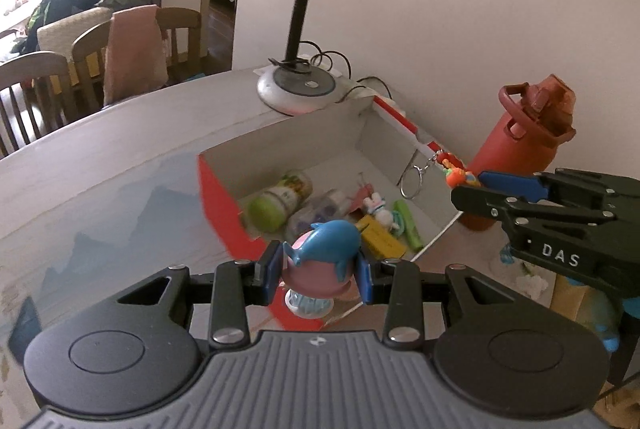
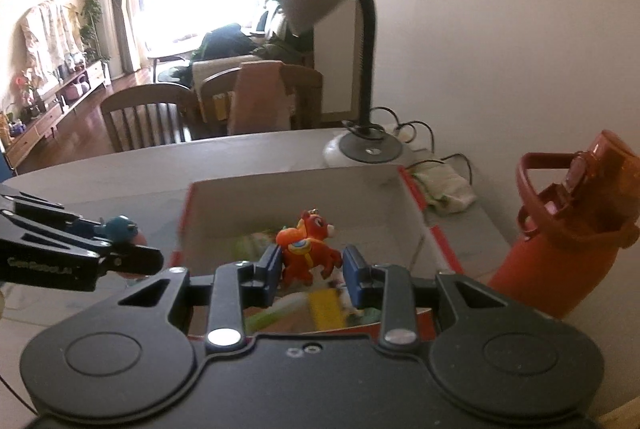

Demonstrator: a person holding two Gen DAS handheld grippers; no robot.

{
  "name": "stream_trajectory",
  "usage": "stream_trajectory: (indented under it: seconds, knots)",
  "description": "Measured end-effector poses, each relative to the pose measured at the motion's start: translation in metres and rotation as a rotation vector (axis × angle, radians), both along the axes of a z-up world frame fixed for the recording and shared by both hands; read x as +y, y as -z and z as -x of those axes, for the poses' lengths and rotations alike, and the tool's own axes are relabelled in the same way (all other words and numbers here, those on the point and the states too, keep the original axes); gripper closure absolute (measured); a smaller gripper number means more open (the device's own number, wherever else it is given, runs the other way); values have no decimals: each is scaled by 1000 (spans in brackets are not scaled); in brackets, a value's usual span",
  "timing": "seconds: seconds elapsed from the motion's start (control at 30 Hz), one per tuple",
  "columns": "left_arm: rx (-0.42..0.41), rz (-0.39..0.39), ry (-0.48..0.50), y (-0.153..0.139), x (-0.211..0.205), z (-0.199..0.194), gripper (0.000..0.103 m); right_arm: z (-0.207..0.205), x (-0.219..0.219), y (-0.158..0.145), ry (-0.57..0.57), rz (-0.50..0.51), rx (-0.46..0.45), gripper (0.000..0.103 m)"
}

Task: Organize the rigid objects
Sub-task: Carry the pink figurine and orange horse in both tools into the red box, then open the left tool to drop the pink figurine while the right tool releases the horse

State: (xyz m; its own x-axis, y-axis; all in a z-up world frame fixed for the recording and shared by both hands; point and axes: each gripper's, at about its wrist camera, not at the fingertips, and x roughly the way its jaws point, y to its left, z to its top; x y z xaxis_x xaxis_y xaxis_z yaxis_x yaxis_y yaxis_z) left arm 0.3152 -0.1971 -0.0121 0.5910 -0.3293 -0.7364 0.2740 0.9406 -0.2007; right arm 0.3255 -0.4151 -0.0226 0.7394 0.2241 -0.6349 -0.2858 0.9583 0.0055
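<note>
My left gripper (image 1: 316,271) is shut on a blue dolphin toy (image 1: 328,247) on a pink ball with a white base, held above the near corner of the red-and-white box (image 1: 218,197). My right gripper (image 2: 311,271) is shut on an orange bear keychain (image 2: 310,249), held over the box (image 2: 304,193). In the left wrist view the right gripper (image 1: 480,189) reaches in from the right with the keychain (image 1: 456,173) and its ring (image 1: 412,181) hanging over the box's right wall. The box holds a green-capped bottle (image 1: 278,203), a clear bottle (image 1: 316,211), a white bunny (image 1: 378,209), a yellow block (image 1: 380,239) and a green marker (image 1: 408,225).
A desk lamp (image 1: 296,85) stands behind the box by the wall, with cords beside it. A red water bottle (image 1: 516,145) stands right of the box, also in the right wrist view (image 2: 560,249). A white cloth (image 2: 444,189) lies behind the box. Wooden chairs (image 1: 80,77) stand beyond the grey table (image 1: 100,157).
</note>
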Motion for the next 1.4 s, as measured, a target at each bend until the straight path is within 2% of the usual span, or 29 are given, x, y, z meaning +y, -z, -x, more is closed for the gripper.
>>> stream_trajectory:
  seconds: [0.17,0.43,0.77,0.87,1.13,1.4]
  knots:
    - [48,-18,-1,17,-26,-29,67,-25,-17,19,22,12,33,71]
    - [119,-101,-12,53,-56,-64,67,-57,-28,46,40,32,80,71]
    - [206,-171,-36,91,-64,-89,67,-89,-16,83,7,87,158,70]
    - [191,-218,-29,94,-71,-92,67,-92,-12,91,-14,96,173,70]
    - [184,-259,-9,101,-80,-99,67,-90,-3,104,-46,123,206,70]
    - [198,-211,-27,106,-80,-105,66,-85,-8,98,-44,85,215,67]
